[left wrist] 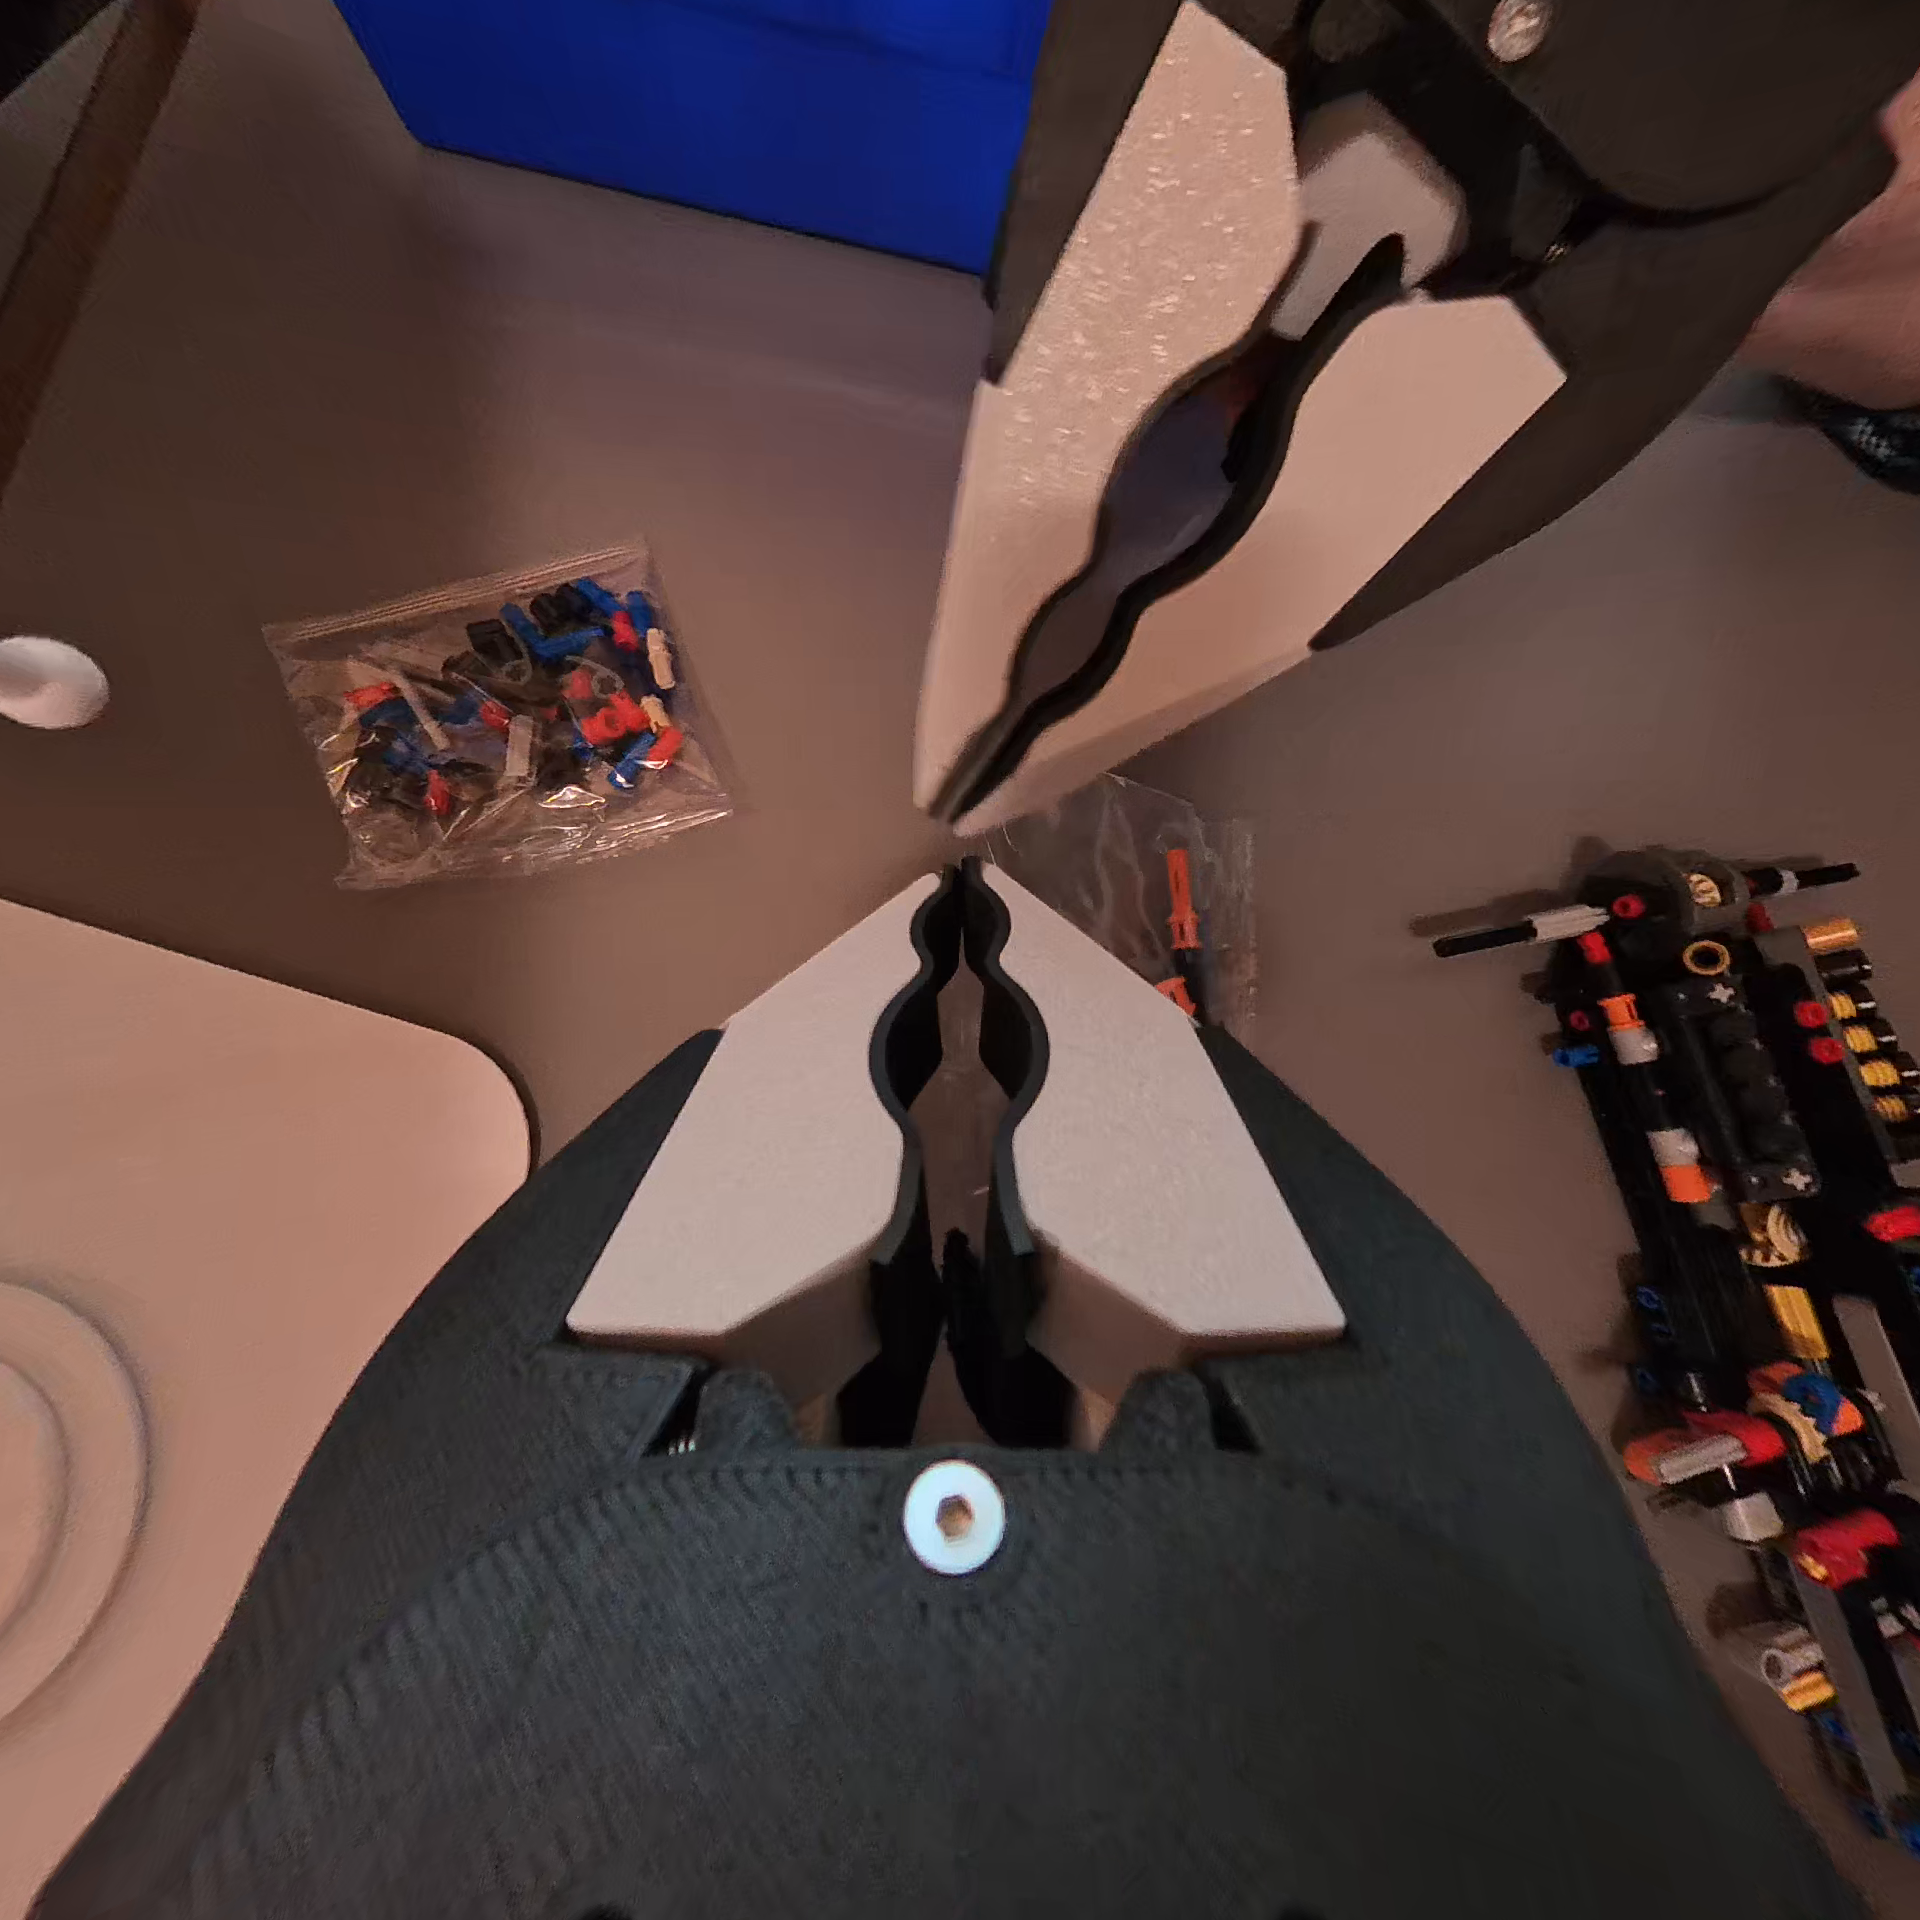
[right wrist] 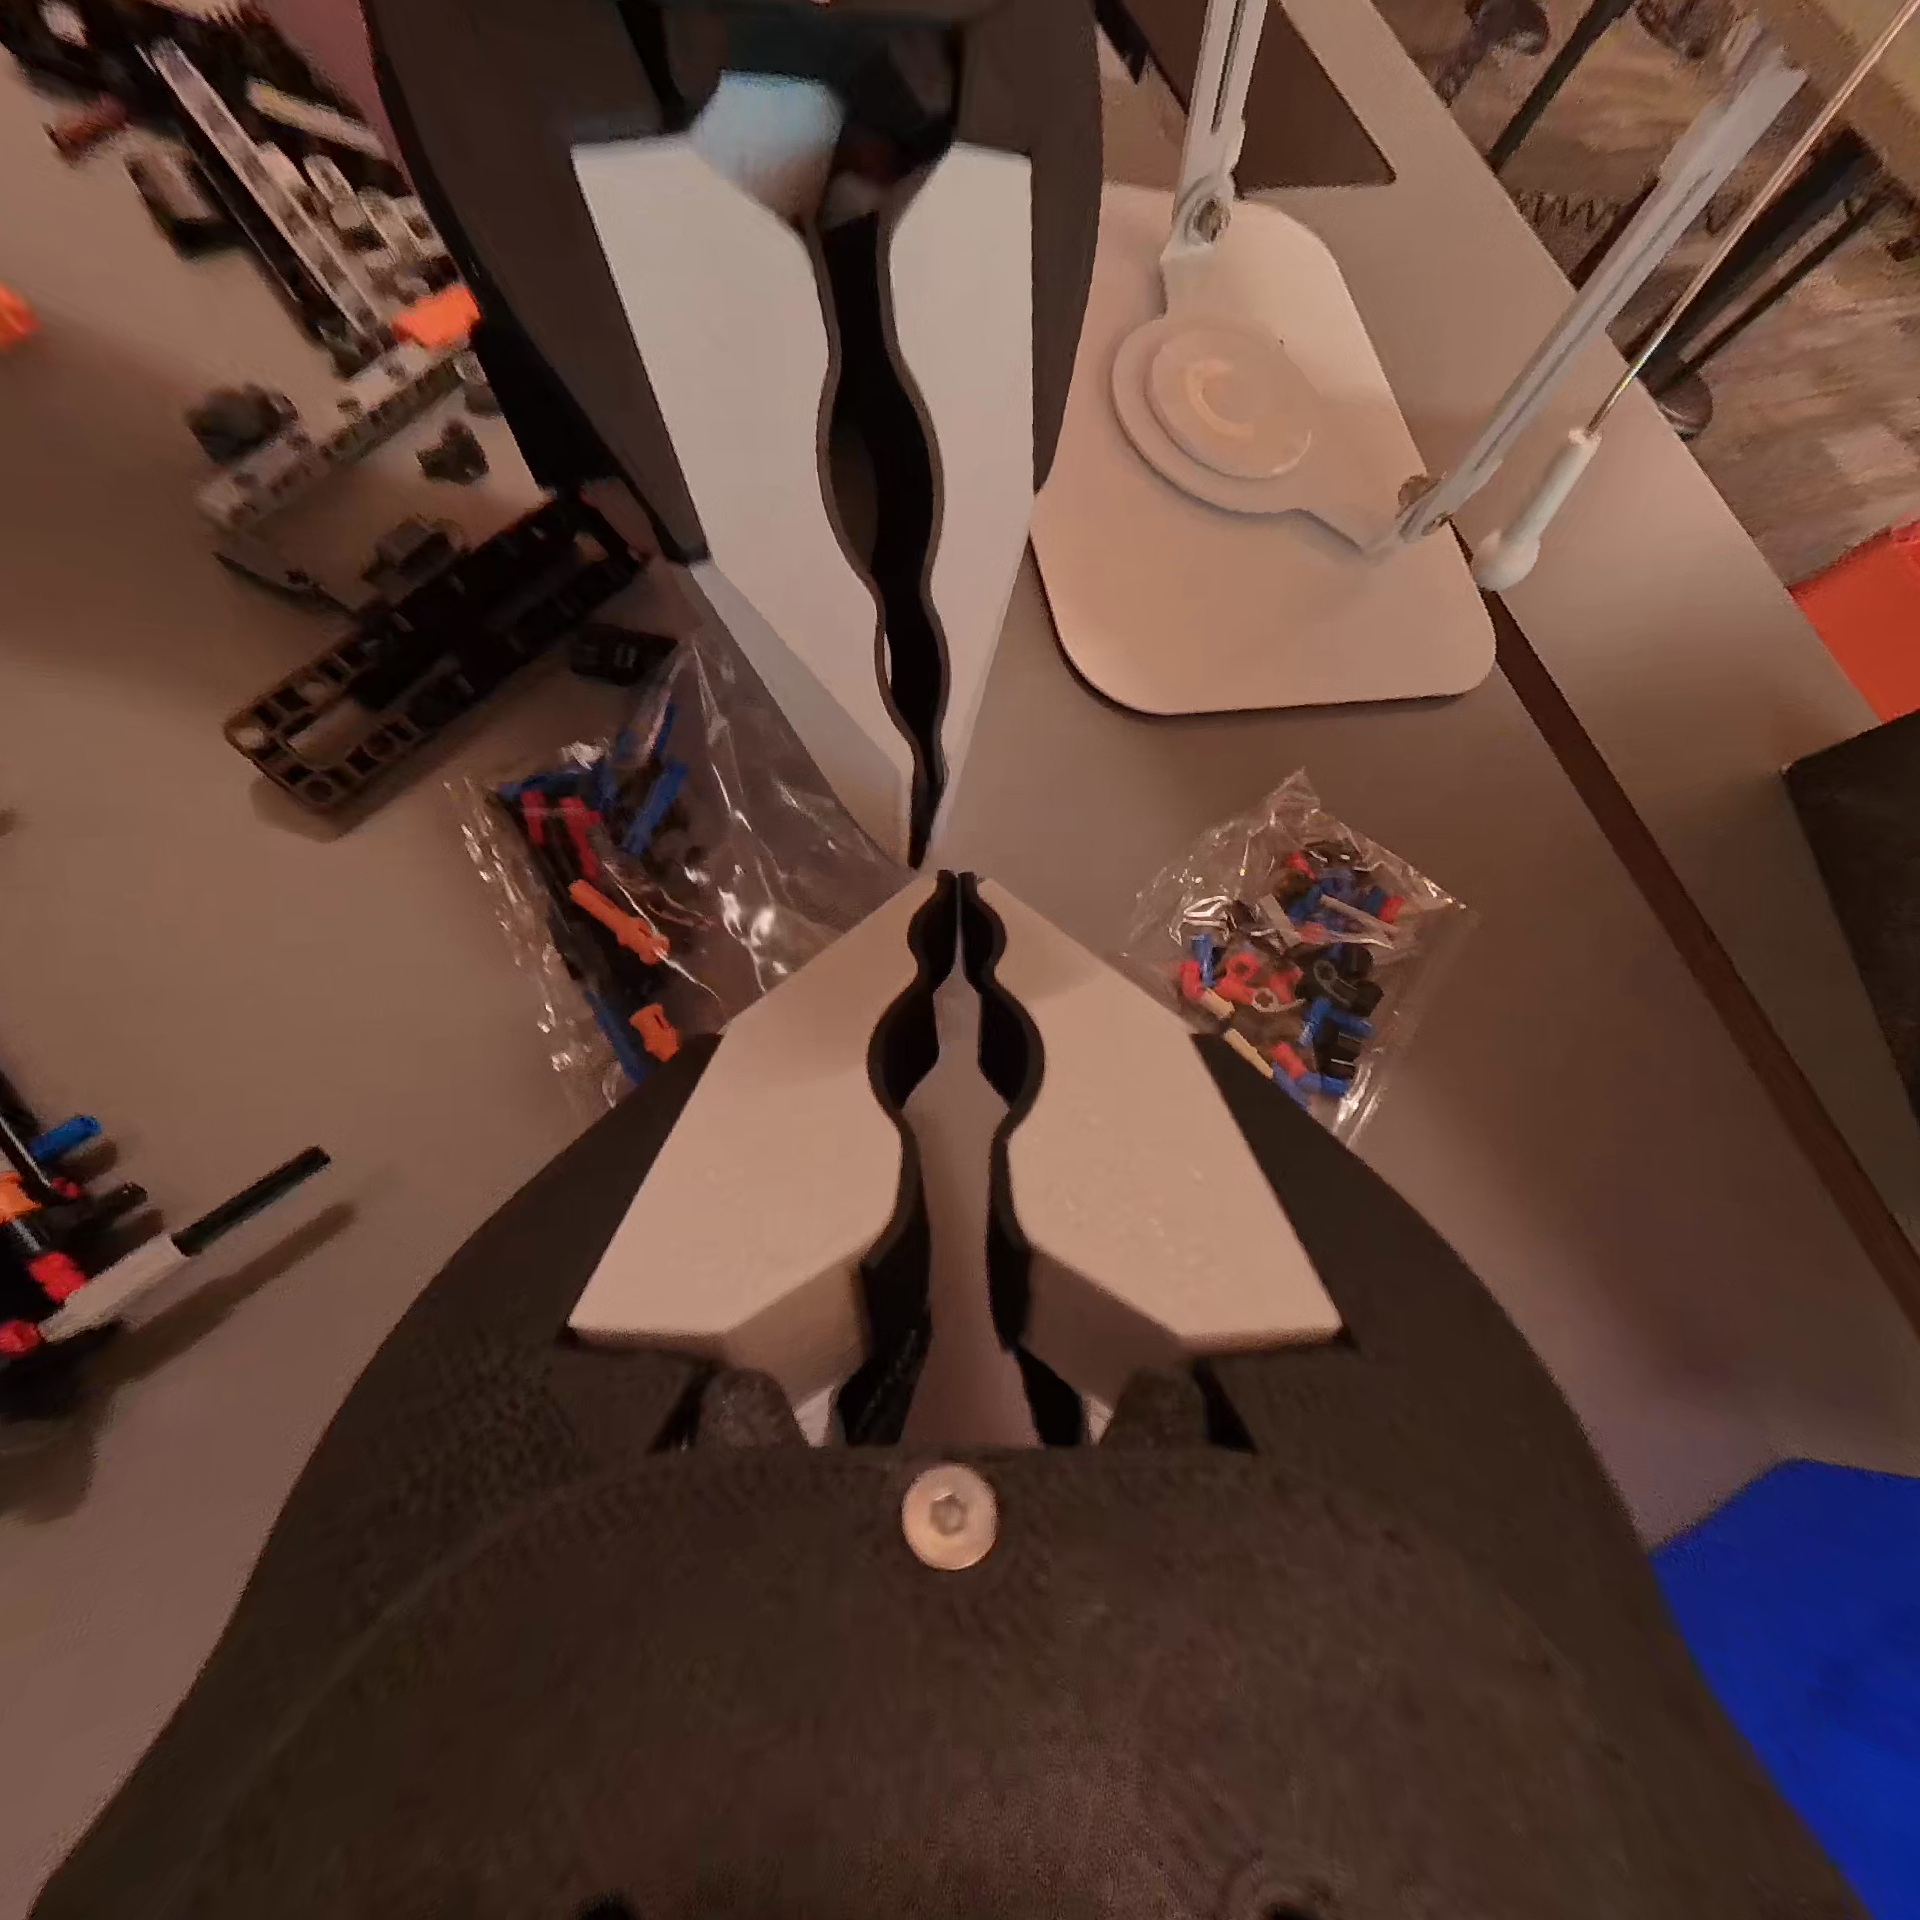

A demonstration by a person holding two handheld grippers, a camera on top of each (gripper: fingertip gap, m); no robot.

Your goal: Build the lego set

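My left gripper [left wrist: 961,873] and my right gripper [right wrist: 958,883] are both shut, their tips almost touching above the table. Both pinch the edge of a clear plastic bag [left wrist: 1184,914] of orange, blue and black lego pieces. The bag also shows in the right wrist view [right wrist: 623,914], hanging down to the table. The right gripper [left wrist: 951,821] comes in from the upper right in the left wrist view. The left gripper [right wrist: 920,847] comes in from the top in the right wrist view. A long black partly built lego chassis [left wrist: 1745,1195] lies to the right.
A second sealed bag of small lego pieces [left wrist: 499,717] lies on the table, also in the right wrist view [right wrist: 1288,977]. A black lego frame [right wrist: 416,634] and other sub-builds lie beyond. A white lamp base [right wrist: 1247,582] and a blue box [left wrist: 727,114] stand nearby.
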